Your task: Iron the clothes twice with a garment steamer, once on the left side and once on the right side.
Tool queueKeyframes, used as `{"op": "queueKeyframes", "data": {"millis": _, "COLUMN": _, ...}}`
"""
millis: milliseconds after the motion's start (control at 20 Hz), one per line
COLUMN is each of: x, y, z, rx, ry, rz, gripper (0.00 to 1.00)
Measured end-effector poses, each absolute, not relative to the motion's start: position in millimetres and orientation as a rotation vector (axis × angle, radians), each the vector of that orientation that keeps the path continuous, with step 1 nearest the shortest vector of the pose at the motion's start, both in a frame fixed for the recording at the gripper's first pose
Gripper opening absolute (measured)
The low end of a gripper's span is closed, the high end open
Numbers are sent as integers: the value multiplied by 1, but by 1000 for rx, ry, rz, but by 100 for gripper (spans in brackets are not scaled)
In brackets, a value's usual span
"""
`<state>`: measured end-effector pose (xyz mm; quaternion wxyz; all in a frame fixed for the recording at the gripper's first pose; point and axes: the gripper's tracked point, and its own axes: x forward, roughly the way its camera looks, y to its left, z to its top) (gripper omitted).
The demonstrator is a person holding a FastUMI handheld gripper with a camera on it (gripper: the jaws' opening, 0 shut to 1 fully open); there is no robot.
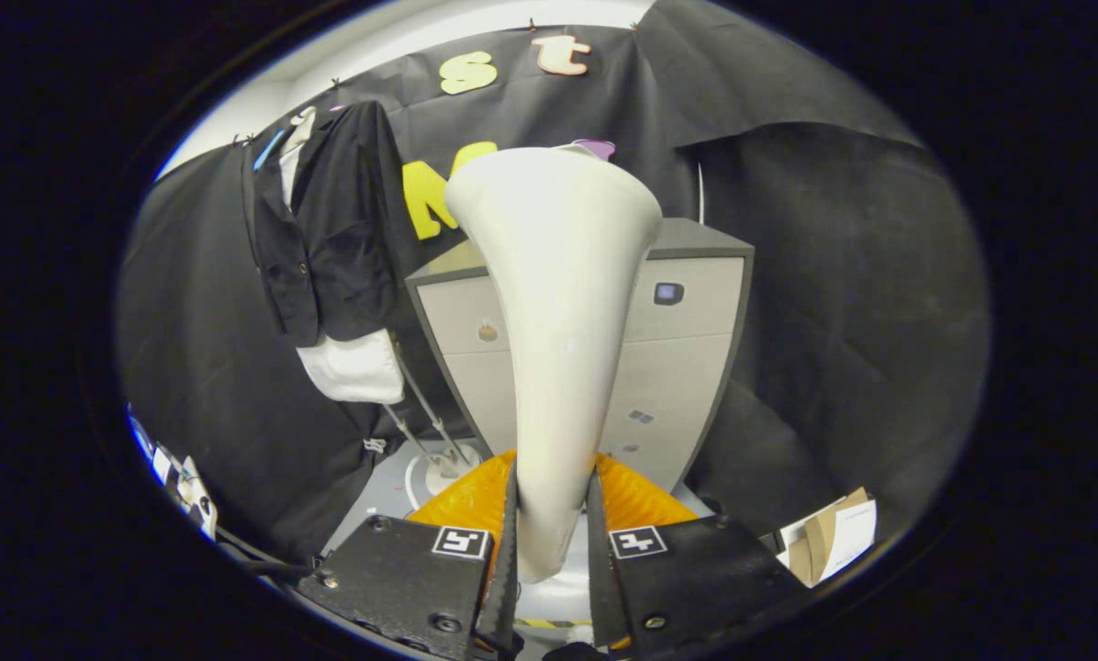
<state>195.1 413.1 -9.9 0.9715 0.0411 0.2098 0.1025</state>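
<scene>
A white garment steamer (556, 303) stands up between my two fingers, its narrow handle pinched by both and its wide head flaring out above. My gripper (554, 542) is shut on that handle. Beyond and to the left of the steamer head hangs a black jacket (333, 225) over a white shirt (354, 367), on a stand whose thin metal legs (425, 413) run down to a round base. The steamer head is well apart from the clothes.
A grey cabinet with drawers (687, 340) stands right behind the steamer. Something orange and ribbed (462, 500) lies just beyond the fingers. Cardboard and papers (834, 537) lie on the floor to the right. Cables (177, 477) sit at the far left.
</scene>
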Motion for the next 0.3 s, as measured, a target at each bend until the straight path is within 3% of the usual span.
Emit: {"op": "queueKeyframes", "data": {"millis": 300, "x": 190, "y": 405, "z": -12, "rx": 103, "ry": 440, "rz": 204, "gripper": 35}}
